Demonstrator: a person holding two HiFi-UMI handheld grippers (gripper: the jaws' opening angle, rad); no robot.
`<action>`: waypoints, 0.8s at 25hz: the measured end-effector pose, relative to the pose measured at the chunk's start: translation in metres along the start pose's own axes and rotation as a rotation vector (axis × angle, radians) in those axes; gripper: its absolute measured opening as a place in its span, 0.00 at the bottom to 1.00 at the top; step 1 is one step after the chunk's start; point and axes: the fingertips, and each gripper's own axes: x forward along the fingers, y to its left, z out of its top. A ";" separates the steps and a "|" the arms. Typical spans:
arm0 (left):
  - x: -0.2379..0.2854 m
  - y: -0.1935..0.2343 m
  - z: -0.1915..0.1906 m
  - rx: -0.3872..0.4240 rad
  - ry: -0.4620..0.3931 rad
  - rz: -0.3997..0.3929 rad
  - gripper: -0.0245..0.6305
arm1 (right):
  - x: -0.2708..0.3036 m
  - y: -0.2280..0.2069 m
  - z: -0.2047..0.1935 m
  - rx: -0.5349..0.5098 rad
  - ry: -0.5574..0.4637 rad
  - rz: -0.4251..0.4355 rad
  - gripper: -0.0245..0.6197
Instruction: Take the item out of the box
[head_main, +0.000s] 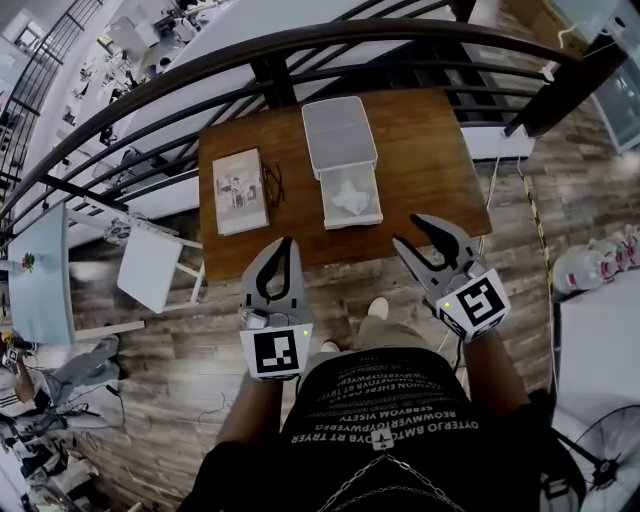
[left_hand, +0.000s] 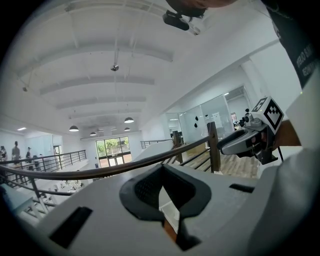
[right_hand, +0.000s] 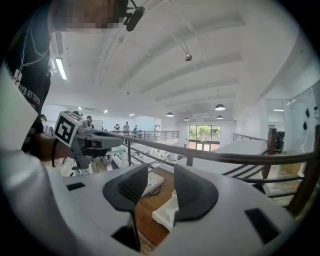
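A white box (head_main: 351, 195) stands open on the brown wooden table (head_main: 430, 160), with its lid (head_main: 339, 134) lying just beyond it. Inside the box lies a white crumpled item (head_main: 351, 201). My left gripper (head_main: 288, 243) hangs before the table's near edge, its tips together and nothing in them (left_hand: 161, 168). My right gripper (head_main: 408, 232) is held at the near right corner, open and empty (right_hand: 160, 172). Between its jaws the right gripper view shows the box (right_hand: 165, 212) ahead. Both grippers are well short of the box.
A book (head_main: 240, 190) with glasses (head_main: 273, 183) beside it lies on the table's left part. A dark curved railing (head_main: 300, 45) runs behind the table. A small white table (head_main: 150, 265) stands to the left, bags (head_main: 600, 265) and a fan (head_main: 600, 455) to the right.
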 end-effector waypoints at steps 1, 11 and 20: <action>0.004 -0.001 0.001 0.003 0.003 0.002 0.05 | 0.001 -0.004 0.000 0.000 -0.002 0.005 0.29; 0.037 -0.008 0.021 0.000 -0.007 0.057 0.05 | 0.008 -0.052 0.011 -0.014 -0.043 0.044 0.29; 0.058 -0.018 0.038 -0.010 -0.032 0.141 0.05 | 0.001 -0.094 0.010 -0.010 -0.046 0.074 0.29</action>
